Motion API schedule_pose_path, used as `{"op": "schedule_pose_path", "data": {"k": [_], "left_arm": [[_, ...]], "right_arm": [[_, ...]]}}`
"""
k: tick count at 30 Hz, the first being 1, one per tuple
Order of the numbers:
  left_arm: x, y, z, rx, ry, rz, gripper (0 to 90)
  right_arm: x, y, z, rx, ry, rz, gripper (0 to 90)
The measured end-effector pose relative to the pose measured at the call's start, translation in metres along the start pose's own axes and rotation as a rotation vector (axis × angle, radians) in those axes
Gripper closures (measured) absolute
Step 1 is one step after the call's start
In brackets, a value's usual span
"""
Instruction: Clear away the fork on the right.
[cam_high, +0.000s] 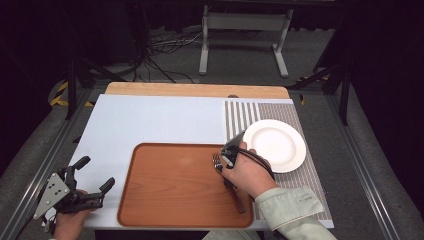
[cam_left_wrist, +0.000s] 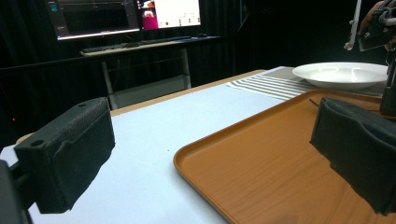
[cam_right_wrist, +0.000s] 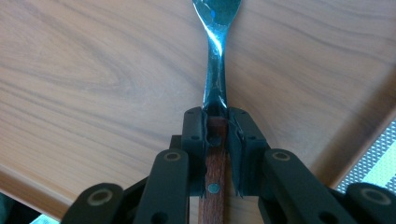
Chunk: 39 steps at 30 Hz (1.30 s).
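Right gripper view: fork (cam_right_wrist: 215, 60) is clamped at its wooden handle by right tongs (cam_right_wrist: 217, 140) over tray (cam_right_wrist: 93, 93) at 3 o'clock, left tongs (cam_left_wrist: 210, 158) held wide, empty; slight grip, pivoting likely.

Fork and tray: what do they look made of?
Fork: shiny metal neck and head with glints; reddish-brown handle with rivets, probably wood. It sits clamped in the right tongs. Tray: brown wood-grain surface, smooth and matte; could be real wood or a printed laminate.
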<state>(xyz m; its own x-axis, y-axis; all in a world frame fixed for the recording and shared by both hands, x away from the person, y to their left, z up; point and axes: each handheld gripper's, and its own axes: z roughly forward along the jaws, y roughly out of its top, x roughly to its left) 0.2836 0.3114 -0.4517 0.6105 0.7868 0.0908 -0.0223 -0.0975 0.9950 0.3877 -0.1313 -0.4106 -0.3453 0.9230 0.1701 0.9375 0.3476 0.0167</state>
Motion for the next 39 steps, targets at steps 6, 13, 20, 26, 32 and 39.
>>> {"op": "schedule_pose_path", "data": {"k": [6, 13, 20, 26, 32, 39], "left_arm": [[0.0, 0.0, 0.0, 0.0, 0.0, 0.0, 0.4], [0.0, 0.0, 0.0, -0.001, 0.001, -0.001, 0.4], [0.0, 0.0, 0.0, 0.0, 0.003, 0.0, 0.4], [0.0, 0.0, 0.0, 0.0, 0.003, 0.0, 0.4], [0.0, 0.0, 0.0, -0.001, 0.002, -0.001, 0.4], [0.0, 0.0, 0.0, -0.001, 0.004, -0.002, 0.4]], "right_arm": [[0.001, 0.0, 0.001, 0.0, 0.0, -0.003, 77.9], [0.0, 0.0, -0.002, -0.026, 0.013, -0.023, 70.5], [0.0, -0.002, -0.009, -0.083, 0.023, -0.072, 61.8], [0.001, -0.006, -0.019, -0.258, 0.038, -0.18, 34.0], [0.0, -0.006, -0.031, -0.408, 0.074, -0.31, 21.6], [0.001, -0.002, -0.026, -0.53, 0.135, -0.549, 31.2]]}}
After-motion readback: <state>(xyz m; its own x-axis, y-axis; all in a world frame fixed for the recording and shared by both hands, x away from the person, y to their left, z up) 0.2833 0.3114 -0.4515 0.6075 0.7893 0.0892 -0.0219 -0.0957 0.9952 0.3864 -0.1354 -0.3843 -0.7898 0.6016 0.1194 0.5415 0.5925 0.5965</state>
